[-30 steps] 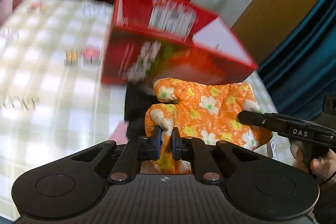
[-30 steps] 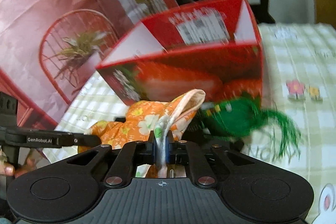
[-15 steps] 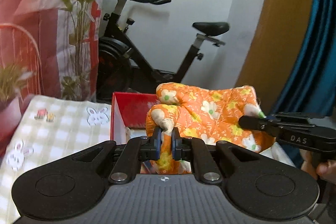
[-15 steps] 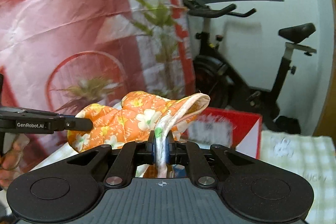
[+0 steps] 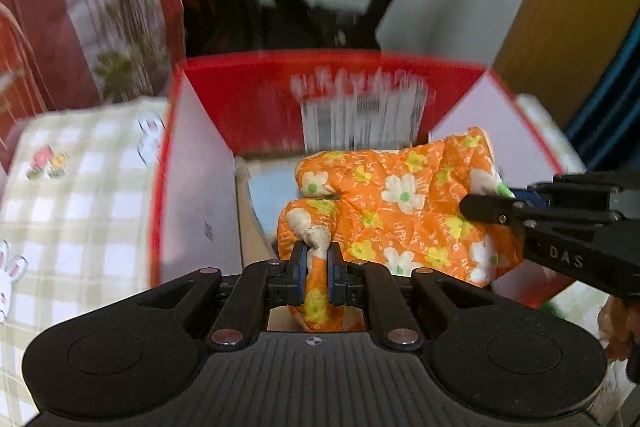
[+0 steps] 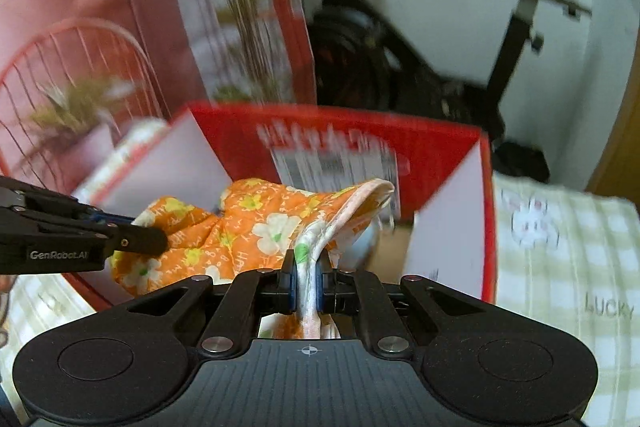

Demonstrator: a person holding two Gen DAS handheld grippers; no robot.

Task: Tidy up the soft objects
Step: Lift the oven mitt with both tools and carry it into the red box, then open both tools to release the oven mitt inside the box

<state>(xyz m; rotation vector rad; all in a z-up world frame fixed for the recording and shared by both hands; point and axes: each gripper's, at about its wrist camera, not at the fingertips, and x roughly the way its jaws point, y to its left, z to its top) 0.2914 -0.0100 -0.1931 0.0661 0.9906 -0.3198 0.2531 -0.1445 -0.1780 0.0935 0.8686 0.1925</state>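
The left tool point(image 5: 314, 269) and right tool point(image 6: 307, 277) are each clamped shut on one end of the orange flowered cloth point(image 5: 404, 205), stretched between them above the open red box point(image 5: 256, 95).

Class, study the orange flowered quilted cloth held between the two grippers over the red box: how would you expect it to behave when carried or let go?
The orange flowered cloth is probably floppy: it sags and bunches between the left gripper and right gripper. It seems light, since small pinches at its edges hold it. Released, it would likely crumple into the red box, not roll.
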